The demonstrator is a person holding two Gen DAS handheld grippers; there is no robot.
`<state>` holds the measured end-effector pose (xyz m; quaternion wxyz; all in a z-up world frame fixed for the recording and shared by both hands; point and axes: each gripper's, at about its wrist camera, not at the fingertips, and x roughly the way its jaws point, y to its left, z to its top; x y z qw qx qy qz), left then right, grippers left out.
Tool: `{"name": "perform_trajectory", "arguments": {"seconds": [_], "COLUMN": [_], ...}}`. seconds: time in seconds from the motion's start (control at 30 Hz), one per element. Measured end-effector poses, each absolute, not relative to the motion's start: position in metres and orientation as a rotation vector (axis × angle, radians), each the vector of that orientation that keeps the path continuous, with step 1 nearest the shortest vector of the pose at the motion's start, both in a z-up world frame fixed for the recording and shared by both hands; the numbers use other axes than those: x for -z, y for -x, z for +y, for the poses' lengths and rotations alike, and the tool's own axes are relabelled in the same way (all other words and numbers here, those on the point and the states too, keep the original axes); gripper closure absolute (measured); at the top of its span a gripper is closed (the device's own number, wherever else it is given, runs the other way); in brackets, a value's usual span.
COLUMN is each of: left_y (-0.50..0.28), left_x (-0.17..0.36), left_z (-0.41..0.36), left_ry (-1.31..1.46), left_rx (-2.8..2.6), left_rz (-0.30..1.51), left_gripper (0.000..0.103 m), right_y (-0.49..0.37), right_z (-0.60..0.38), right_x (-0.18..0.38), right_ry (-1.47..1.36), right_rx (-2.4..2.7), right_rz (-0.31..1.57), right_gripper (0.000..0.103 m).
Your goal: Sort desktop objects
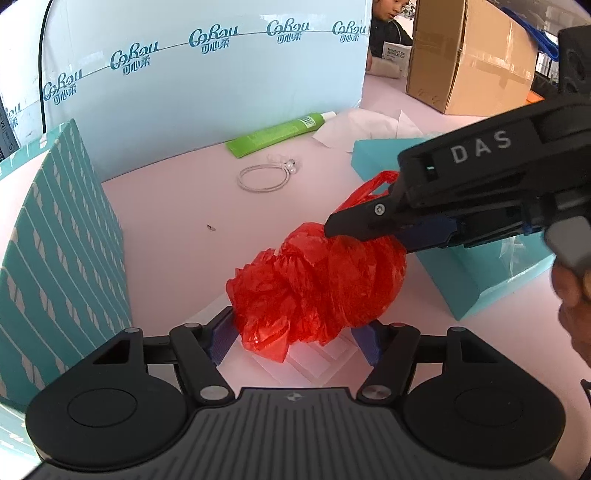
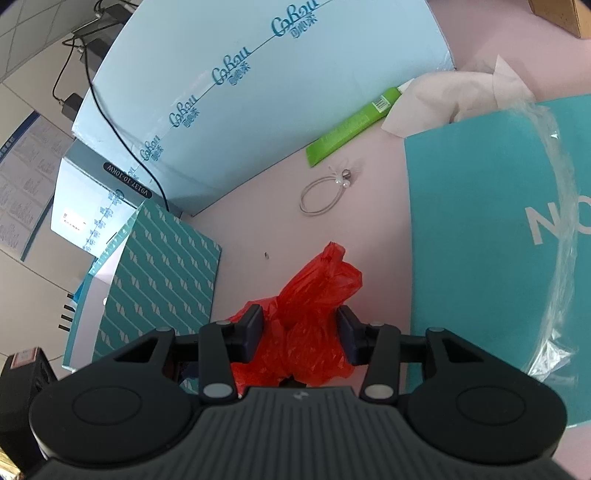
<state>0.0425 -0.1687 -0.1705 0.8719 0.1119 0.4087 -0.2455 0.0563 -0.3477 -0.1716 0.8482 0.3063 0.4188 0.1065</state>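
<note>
Right claw (image 2: 301, 338) is clamped on the crumpled red plastic bag (image 2: 314, 314), which is held above the pink counter (image 2: 258, 229). Left claw (image 1: 295, 338) stands apart, its pads flanking the bag's lower end. Behind lie a white hair tie (image 1: 264, 177), a green tube (image 1: 275, 134), and a teal box (image 2: 480, 229) to the right.

This looks like an office or data-collection workroom rather than a home. A pink tabletop (image 1: 177, 206) is fenced at the far side by a large pale-blue printed carton (image 1: 207, 85), with a brown cardboard box (image 1: 465, 55) far right and a seated person (image 1: 388, 22) beyond. Printed notices (image 2: 26, 170) hang on the far-left wall, near cables and a power adapter (image 2: 72, 103).
</note>
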Motion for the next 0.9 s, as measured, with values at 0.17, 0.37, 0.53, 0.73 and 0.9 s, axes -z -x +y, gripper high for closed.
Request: {"name": "perform_trajectory", "arguments": {"seconds": [0.17,0.37,0.53,0.73,0.9], "left_y": [-0.041,-0.045,-0.046,-0.044,-0.043], "left_x": [0.169,0.167,0.166,0.164,0.165], "left_z": [-0.165,-0.170,-0.178,-0.186,-0.187], "left_ry": [-0.193,-0.192,-0.211,-0.247,-0.249], "left_rx": [0.516,0.513,0.480,0.452,0.451], "left_rz": [0.866,0.894,0.909,0.912,0.923], "left_gripper": [0.048,0.057,0.058,0.058,0.058], "right_y": [-0.058,-0.057,-0.055,-0.051,-0.046], "right_z": [-0.343,-0.345,-0.345,-0.346,-0.347], "right_x": [0.170,0.171,0.170,0.168,0.168], "right_ry": [-0.600,-0.636,-0.636,-0.642,-0.653], "right_rx": [-0.229,-0.239,-0.232,-0.226,-0.217], "right_rz": [0.874,0.873,0.867,0.856,0.857], "right_gripper": [0.047,0.054,0.055,0.056,0.056]}}
